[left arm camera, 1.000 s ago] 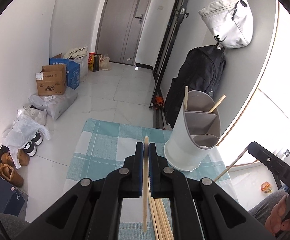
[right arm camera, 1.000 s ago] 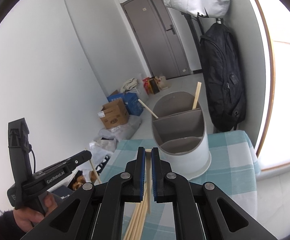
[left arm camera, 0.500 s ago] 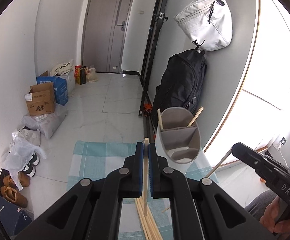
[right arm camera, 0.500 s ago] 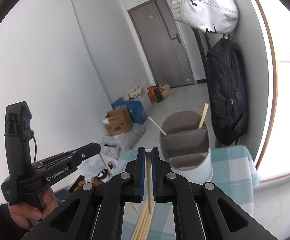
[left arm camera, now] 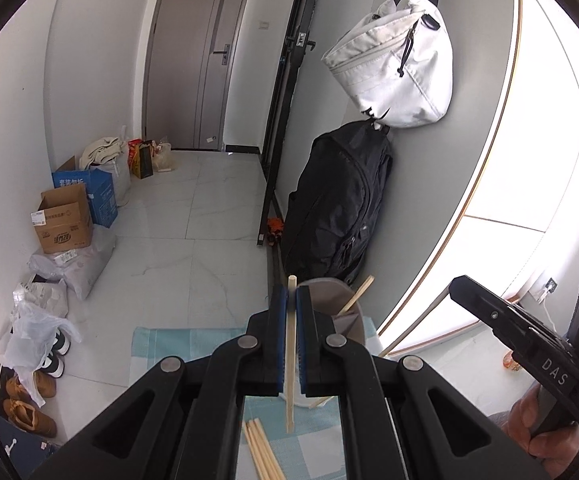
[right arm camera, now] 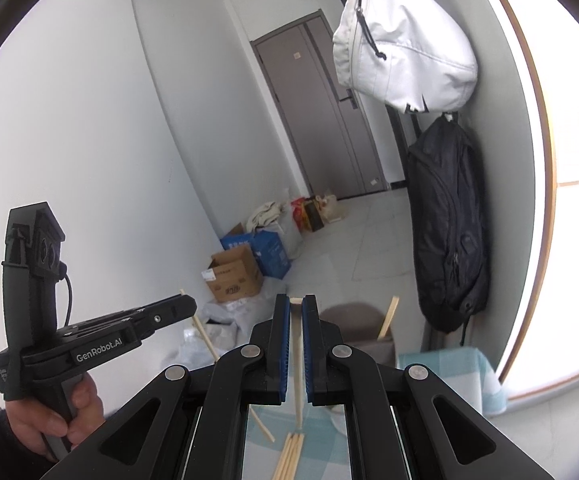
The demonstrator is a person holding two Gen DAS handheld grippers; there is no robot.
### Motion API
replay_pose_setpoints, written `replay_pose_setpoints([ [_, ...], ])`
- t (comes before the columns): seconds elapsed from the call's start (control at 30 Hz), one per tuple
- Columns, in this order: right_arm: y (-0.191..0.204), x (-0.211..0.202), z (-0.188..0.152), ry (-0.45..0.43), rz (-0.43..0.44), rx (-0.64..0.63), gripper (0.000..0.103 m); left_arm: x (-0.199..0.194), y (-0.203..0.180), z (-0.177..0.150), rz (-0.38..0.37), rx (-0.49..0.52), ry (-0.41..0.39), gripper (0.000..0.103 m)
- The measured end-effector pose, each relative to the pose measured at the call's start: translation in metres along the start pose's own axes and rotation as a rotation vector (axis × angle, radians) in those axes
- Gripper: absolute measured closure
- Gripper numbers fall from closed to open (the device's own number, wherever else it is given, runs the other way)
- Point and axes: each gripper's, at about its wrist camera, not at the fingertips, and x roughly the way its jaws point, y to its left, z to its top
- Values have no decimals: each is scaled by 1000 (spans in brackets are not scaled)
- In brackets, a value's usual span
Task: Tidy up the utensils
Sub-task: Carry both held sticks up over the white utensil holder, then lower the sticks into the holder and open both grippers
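Note:
My left gripper (left arm camera: 292,300) is shut on a wooden chopstick (left arm camera: 290,364) that hangs through the jaws, held above the table. My right gripper (right arm camera: 296,310) is shut on another chopstick (right arm camera: 298,376). The grey and white utensil holder (left arm camera: 343,308) stands just beyond and below both grippers, mostly hidden by the fingers; it also shows in the right wrist view (right arm camera: 363,332) with a chopstick (right arm camera: 388,316) leaning in it. Loose chopsticks (left arm camera: 263,454) lie on the blue checked cloth (left arm camera: 177,344) under the grippers, also in the right wrist view (right arm camera: 289,454).
A black backpack (left arm camera: 339,204) and a white bag (left arm camera: 395,64) hang on the wall behind the table. Boxes (left arm camera: 63,222), bags and shoes (left arm camera: 29,404) line the floor at the left. The right gripper's body shows at the right (left arm camera: 529,356).
Both grippers have risen with their chopsticks. The holder and the cloth have dropped lower in both views and are now largely hidden behind the fingers.

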Motion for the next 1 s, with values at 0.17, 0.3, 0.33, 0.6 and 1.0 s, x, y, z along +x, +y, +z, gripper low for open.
replay_pose_setpoints([
  [0.17,-10,6,31,-19,-6,20,98,5,-2,26,-36,-20,-9,102],
  [0.3,-12,13,51,-34,-19,4,98,12,-7,41,-45,2,-25,102],
  [0.33,-13,15,56,-38,-23,-3,98,13,-8,46,-41,11,-39,102],
  [0.6,-29,43,75,-24,-49,-24,98,40,-1,61,-41,-21,-64,102],
  [1.0,-35,93,61,84,-57,-117,98,81,23,35,-39,-120,-34,102],
])
